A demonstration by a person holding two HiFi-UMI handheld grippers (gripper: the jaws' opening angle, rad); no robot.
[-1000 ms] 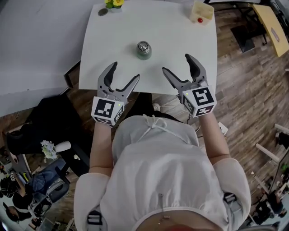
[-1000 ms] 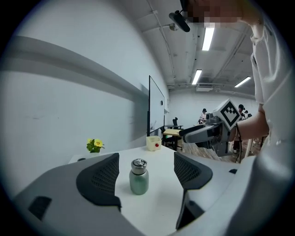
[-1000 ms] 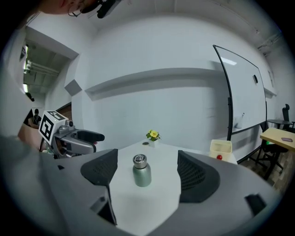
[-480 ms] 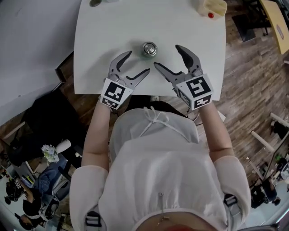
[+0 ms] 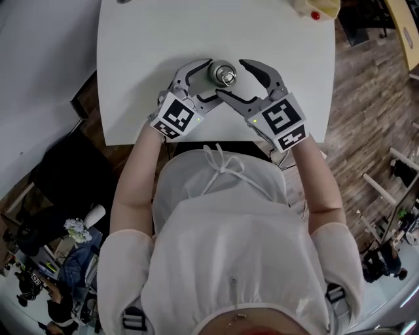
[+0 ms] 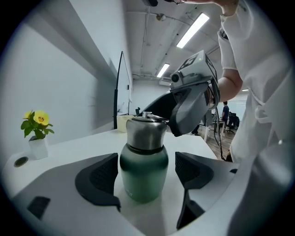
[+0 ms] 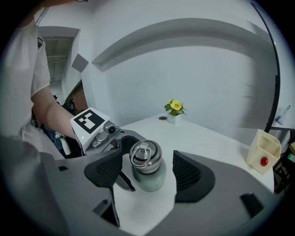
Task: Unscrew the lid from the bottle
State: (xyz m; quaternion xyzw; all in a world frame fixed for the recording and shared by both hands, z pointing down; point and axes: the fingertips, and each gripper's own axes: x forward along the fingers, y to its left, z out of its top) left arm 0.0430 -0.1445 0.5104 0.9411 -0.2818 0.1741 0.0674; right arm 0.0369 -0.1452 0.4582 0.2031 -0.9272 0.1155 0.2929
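Observation:
A small green bottle (image 6: 144, 173) with a steel lid (image 7: 145, 156) and a ring on top stands upright on the white table (image 5: 144, 52). Seen from the head view, the bottle (image 5: 223, 73) sits between both grippers. My left gripper (image 6: 145, 176) is open and straddles the green body, with a gap on each side. My right gripper (image 7: 147, 171) comes from the other side at lid height. Its jaws are closing with the lid between them, and the pads (image 7: 186, 173) still stand off the metal. The right gripper's grey finger (image 6: 189, 113) shows behind the lid.
A yellow flower in a white pot (image 7: 175, 109) stands at the far table edge, with a small dark disc (image 6: 20, 161) beside it. A cream box with a red dot (image 5: 316, 8) sits at the far right corner. The near table edge lies just under the grippers' cubes.
Both grippers moved forward from the near table edge to the bottle and now straddle it. The right jaws stand a little narrower than before.

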